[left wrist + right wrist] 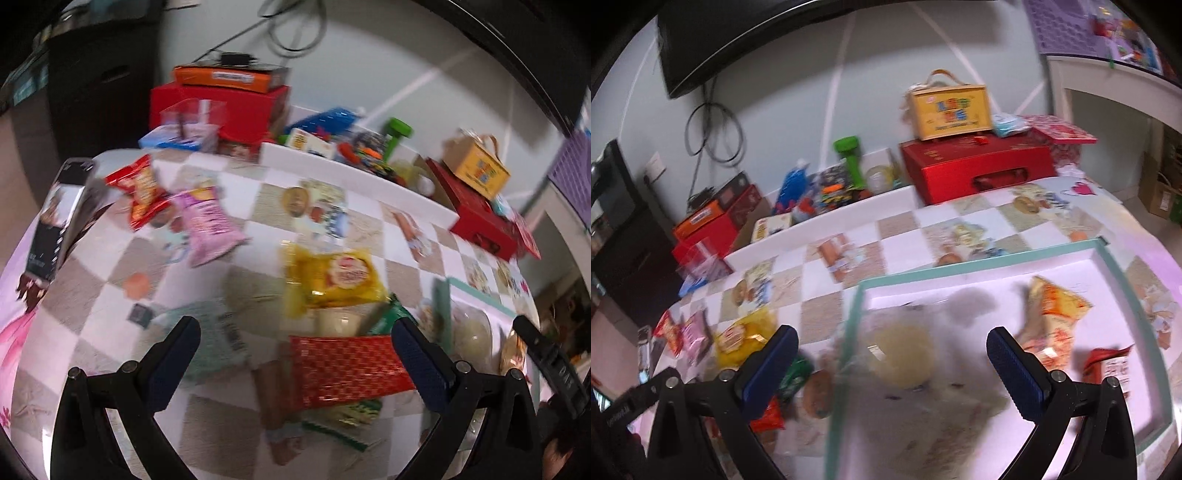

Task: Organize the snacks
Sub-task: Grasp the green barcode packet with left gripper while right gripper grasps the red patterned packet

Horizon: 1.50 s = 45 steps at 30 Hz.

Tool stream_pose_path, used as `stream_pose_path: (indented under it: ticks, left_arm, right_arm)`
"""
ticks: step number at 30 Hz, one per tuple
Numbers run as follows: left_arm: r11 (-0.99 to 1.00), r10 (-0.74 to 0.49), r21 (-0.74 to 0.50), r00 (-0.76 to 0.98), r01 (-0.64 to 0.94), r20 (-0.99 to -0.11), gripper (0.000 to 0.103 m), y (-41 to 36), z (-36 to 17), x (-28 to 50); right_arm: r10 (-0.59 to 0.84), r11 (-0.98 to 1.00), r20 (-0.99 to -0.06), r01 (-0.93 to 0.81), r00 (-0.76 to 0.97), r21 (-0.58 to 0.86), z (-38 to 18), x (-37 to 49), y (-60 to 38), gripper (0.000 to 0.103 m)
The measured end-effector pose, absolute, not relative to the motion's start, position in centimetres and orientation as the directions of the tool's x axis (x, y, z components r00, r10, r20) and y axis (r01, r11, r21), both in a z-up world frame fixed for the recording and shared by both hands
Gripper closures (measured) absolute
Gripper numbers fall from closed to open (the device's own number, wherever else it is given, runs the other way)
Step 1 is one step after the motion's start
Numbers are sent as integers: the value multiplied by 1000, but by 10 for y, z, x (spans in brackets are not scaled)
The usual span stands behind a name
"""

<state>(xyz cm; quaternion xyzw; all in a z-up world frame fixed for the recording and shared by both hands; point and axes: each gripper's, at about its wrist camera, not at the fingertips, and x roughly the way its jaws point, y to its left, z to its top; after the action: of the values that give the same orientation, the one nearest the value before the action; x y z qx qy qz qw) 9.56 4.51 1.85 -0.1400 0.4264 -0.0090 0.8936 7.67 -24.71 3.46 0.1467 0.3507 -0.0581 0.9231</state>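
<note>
My left gripper (295, 354) is open above a heap of snacks on the checked tablecloth: a red patterned packet (347, 369) between the fingers, a yellow packet (336, 277) beyond it, a green packet (388, 317) beside. A pink bag (208, 225) and a red bag (142, 192) lie further left. My right gripper (890, 360) is open over a white tray with a teal rim (979, 262). In the tray lie a clear-wrapped pale round snack (901, 354), an orange-yellow bag (1052, 317) and a red packet (1108, 365). The frames are blurred.
Along the table's back edge stand a red box (975, 166) with a yellow handled box (949, 107) on it, a green bottle (849, 155), a blue pack (325, 120) and stacked red and orange boxes (229, 96). A dark box (55, 221) sits at the left.
</note>
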Motion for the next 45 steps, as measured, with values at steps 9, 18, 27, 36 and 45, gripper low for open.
stream_pose_path:
  ticks: [9, 18, 27, 36, 45]
  left_arm:
    - [940, -108, -278, 599, -199, -793, 0, 84, 6, 93]
    - [919, -122, -303, 550, -252, -826, 0, 100, -19, 102]
    - [917, -127, -297, 510, -267, -851, 5, 99, -43, 116]
    - [936, -89, -246, 503, -254, -860, 42, 94, -46, 120]
    - [939, -91, -240, 495, -245, -864, 50, 98, -45, 112]
  right_arm:
    - [94, 978, -703, 66, 705, 196, 22, 90, -178, 0]
    - [152, 983, -740, -27, 655, 179, 2, 98, -134, 0]
    - [144, 987, -772, -32, 619, 159, -17, 108, -120, 0]
    - [145, 989, -793, -101, 591, 105, -25, 108, -99, 0]
    - [141, 987, -813, -149, 565, 68, -32, 106, -87, 0]
